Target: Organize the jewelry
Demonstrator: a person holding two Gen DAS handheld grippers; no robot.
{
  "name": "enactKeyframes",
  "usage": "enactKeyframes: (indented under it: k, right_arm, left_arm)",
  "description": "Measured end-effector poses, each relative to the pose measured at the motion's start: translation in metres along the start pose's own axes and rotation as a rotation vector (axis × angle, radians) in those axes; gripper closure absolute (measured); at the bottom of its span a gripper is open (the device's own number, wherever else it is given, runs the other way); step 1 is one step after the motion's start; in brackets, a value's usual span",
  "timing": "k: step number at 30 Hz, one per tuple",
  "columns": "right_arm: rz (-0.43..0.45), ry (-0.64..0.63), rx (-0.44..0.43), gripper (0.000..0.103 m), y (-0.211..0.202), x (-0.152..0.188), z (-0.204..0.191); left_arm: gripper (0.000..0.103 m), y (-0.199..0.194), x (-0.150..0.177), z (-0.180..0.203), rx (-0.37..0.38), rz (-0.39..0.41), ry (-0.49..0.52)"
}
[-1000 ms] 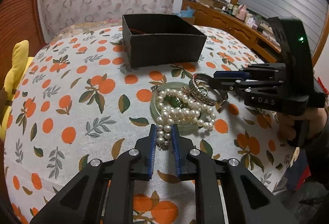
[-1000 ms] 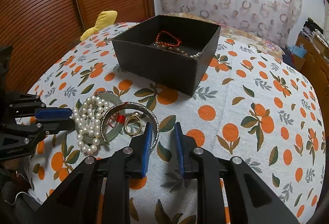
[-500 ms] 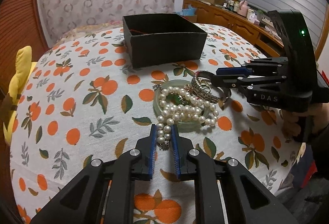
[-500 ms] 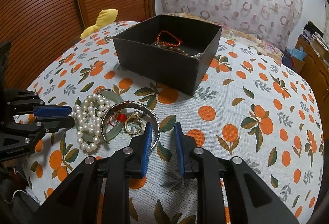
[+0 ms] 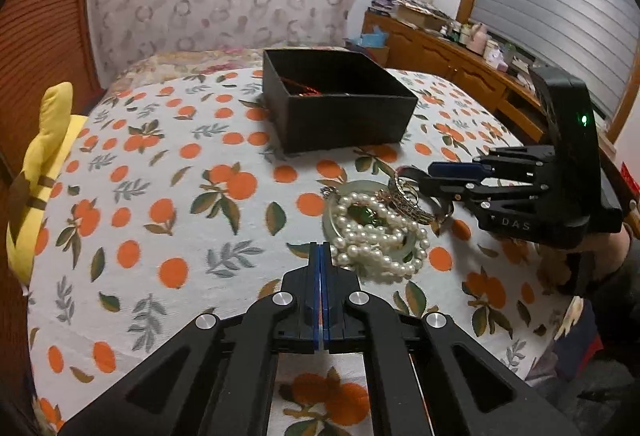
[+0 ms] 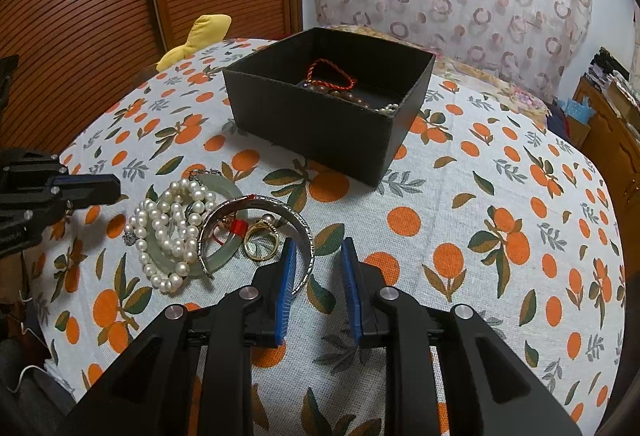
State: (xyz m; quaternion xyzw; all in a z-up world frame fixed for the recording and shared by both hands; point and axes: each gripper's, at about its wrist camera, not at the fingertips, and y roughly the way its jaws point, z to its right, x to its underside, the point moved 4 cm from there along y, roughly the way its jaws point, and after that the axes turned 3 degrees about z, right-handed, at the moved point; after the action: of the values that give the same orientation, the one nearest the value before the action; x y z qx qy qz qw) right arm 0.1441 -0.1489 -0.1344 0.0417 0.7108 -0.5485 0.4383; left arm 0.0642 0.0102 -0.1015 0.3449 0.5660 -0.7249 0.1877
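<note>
Both claws hover over a round table in an orange-print cloth: the left gripper has its blue pads pressed together on nothing, just beside the pearl necklace, while the right gripper is spread, one finger over the silver bangle. Pearls, bangle, a gold ring and a pale green bangle lie heaped near the table's edge. Beyond them a black box holds a red cord bracelet; wooden shutters and a patterned curtain stand behind.
</note>
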Motion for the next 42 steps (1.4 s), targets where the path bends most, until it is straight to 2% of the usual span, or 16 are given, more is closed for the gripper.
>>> enactKeyframes:
  k: [10,12,14,20,21,22,24,29,36,42]
  right_arm:
    - [0.000,0.000,0.000,0.078,0.000,0.000,0.000]
    - [0.000,0.001,-0.001,0.078,0.000,0.000,0.000]
    - [0.000,-0.001,0.001,0.078,0.000,0.000,0.000]
    - [-0.002,-0.010,0.008,0.078,0.000,0.000,-0.002]
    - [-0.002,-0.014,0.010,0.078,0.000,0.000,-0.002]
    - [-0.002,-0.015,0.010,0.081,-0.001,0.001,-0.003]
    - [-0.001,-0.014,-0.001,0.097,-0.001,0.001,-0.004]
    - [0.012,-0.005,-0.003,0.098,-0.006,0.003,-0.001]
    - [0.075,0.000,0.017,0.098,-0.025,-0.004,0.005]
    - [0.117,-0.004,0.026,0.098,-0.042,-0.014,0.007]
  left_arm:
    - [0.101,0.015,0.002,0.004,0.024,-0.035,0.002]
    - [0.092,0.017,0.002,0.005,0.022,-0.046,0.009]
    - [0.088,0.020,0.003,0.006,0.018,-0.052,0.015]
    - [0.088,0.022,0.001,0.007,0.008,-0.050,0.026]
    - [0.092,0.023,0.001,0.008,0.002,-0.051,0.033]
    - [0.096,0.024,0.001,0.009,0.002,-0.055,0.041]
    - [0.096,0.024,-0.001,0.011,0.004,-0.052,0.045]
    - [0.096,0.008,-0.013,0.013,0.027,0.020,0.017]
    - [0.096,-0.033,-0.048,0.027,0.056,0.151,0.022]
    - [0.096,-0.057,-0.082,0.035,0.041,0.225,0.052]
